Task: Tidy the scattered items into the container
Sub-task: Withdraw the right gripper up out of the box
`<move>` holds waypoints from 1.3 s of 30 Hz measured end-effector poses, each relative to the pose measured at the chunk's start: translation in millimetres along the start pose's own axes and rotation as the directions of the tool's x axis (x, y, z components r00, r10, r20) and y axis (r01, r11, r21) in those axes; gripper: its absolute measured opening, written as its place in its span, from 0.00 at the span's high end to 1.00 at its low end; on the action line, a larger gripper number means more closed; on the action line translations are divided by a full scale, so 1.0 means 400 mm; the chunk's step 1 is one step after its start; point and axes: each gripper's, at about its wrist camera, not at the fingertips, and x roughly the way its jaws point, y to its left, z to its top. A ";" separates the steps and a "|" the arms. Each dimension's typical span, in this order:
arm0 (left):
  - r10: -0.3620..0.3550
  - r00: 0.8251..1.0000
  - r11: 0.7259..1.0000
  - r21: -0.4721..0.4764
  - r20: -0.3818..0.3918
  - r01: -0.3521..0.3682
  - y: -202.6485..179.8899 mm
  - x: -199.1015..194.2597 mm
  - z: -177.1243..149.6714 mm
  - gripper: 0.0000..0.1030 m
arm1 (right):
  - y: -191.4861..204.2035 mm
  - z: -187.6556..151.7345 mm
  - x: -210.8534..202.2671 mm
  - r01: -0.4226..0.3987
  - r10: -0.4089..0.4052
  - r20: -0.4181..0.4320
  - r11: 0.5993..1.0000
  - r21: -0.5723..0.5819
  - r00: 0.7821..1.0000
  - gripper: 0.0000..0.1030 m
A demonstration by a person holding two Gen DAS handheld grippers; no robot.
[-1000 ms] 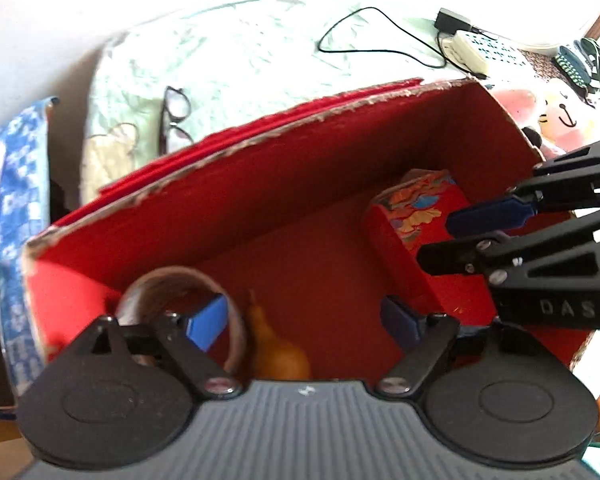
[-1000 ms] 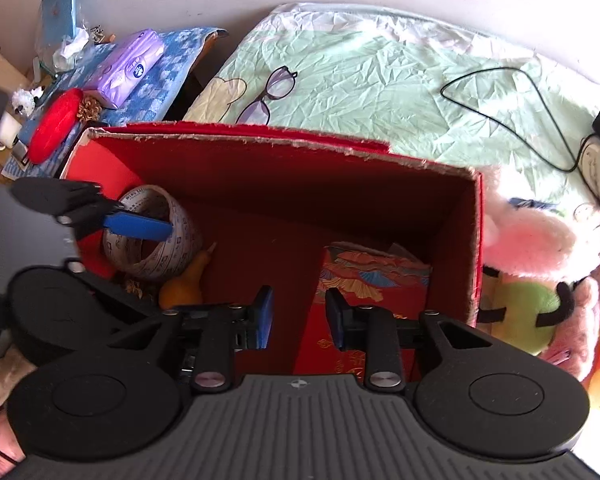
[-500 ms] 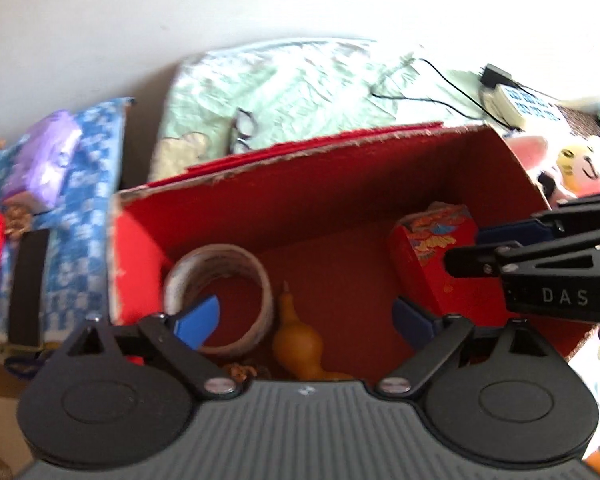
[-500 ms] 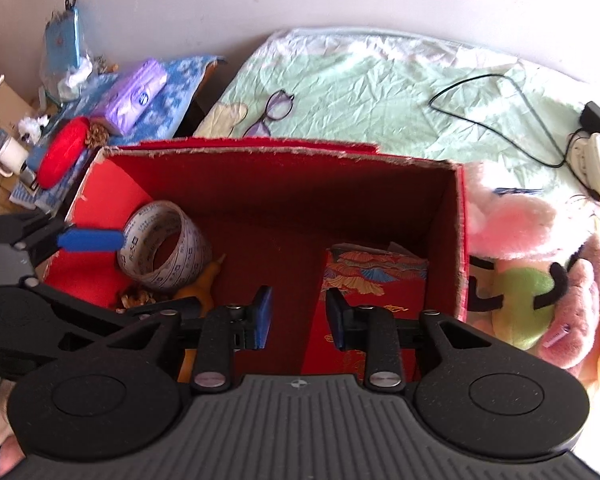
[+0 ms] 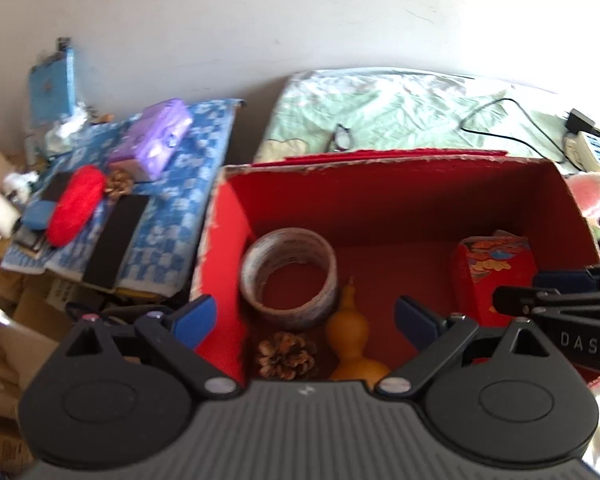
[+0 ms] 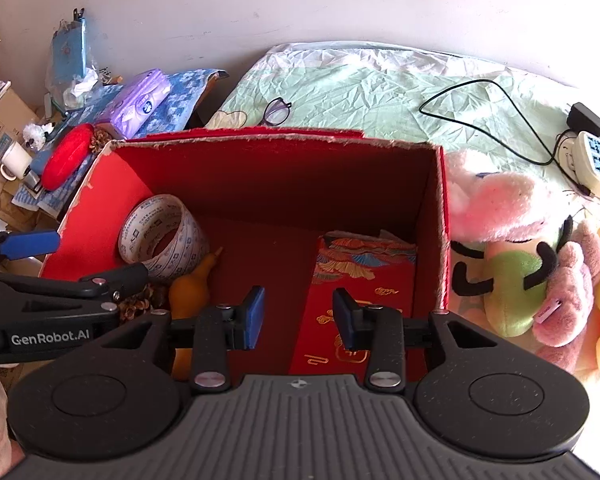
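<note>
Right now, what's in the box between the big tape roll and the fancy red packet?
A small yellow gourd lies between the tape roll and the red packet, close beside the roll; otherwise bare red box floor. The left wrist view shows it best.

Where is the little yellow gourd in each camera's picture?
Left wrist: the gourd stands bottom centre in the red box, right of the pine cone.
Right wrist: the gourd lies lower left, below the tape roll.
Shared landmark: in both views the tape roll sits right beside it.
</note>
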 end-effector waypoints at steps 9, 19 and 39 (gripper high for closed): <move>0.095 0.995 0.995 -0.045 0.025 -0.094 0.005 -0.023 -0.020 0.07 | 0.003 -0.029 -0.003 0.023 -0.022 0.027 1.000 -0.019 0.999 0.56; 0.161 0.984 0.985 -0.071 0.080 -0.156 0.000 -0.069 -0.027 0.07 | -0.001 -0.038 -0.029 0.012 -0.010 0.066 1.000 -0.027 0.998 0.54; 0.234 0.967 0.963 -0.161 0.099 -0.217 0.036 -0.209 -0.096 0.04 | 0.028 -0.096 -0.192 -0.100 0.116 0.164 0.990 -0.102 0.980 0.54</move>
